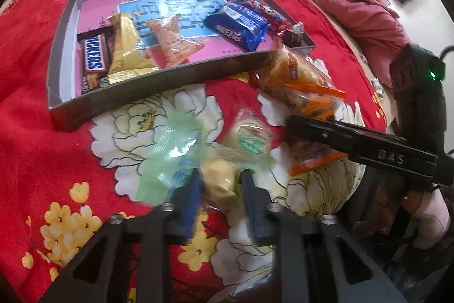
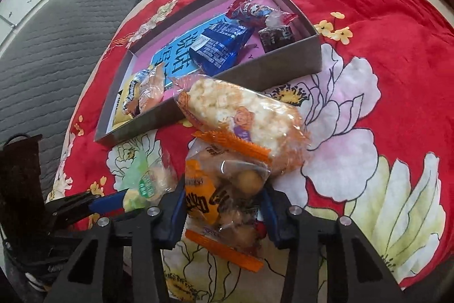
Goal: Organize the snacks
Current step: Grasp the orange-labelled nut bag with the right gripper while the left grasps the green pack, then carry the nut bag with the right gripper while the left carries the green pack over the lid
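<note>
Left gripper (image 1: 218, 181) clamps the green pack (image 1: 218, 175); right gripper (image 2: 224, 203) clamps the orange pack (image 2: 218, 198), box (image 2: 272, 66) at 12 o'clock.

A bed under a red floral cover (image 1: 34, 149) carries everything. On it lie a shallow grey box (image 1: 159, 81) (pink inside), a rice-cake pack (image 2: 244, 112) against the box's wall, an orange pack (image 2: 224, 195) and a green pack (image 1: 249, 141).

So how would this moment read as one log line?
left fingers: shut on green-wrapped cake | right fingers: around orange snack bag | box: partly filled
</note>
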Action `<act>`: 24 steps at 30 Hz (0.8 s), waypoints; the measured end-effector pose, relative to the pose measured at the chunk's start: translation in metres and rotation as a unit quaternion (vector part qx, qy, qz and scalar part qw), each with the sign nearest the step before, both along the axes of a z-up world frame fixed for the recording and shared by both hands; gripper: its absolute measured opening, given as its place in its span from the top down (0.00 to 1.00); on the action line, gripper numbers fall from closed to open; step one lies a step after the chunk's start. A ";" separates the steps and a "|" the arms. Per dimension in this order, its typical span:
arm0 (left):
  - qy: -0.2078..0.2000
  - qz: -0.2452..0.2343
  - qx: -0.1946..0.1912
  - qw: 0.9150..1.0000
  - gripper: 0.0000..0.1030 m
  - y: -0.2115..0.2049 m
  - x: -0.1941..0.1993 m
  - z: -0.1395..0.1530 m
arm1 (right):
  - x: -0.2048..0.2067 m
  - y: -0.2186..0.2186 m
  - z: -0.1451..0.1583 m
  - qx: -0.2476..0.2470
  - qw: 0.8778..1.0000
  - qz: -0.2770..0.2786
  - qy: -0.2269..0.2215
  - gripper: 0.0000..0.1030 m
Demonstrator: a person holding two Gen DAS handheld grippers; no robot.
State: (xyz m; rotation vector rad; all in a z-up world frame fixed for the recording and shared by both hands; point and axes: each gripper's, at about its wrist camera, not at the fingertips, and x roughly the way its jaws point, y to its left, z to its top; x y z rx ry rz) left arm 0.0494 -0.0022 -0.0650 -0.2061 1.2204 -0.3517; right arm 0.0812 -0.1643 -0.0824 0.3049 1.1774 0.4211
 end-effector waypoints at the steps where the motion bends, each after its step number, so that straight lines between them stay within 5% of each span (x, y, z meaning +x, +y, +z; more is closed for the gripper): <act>1: 0.001 0.003 -0.007 1.000 0.74 0.002 0.000 0.000 | -0.001 0.000 0.001 0.000 1.000 -0.001 0.000 0.56; 24: -0.074 0.038 -0.007 0.997 0.75 0.022 -0.015 0.042 | -0.018 -0.002 0.044 0.006 0.997 0.020 -0.079 0.56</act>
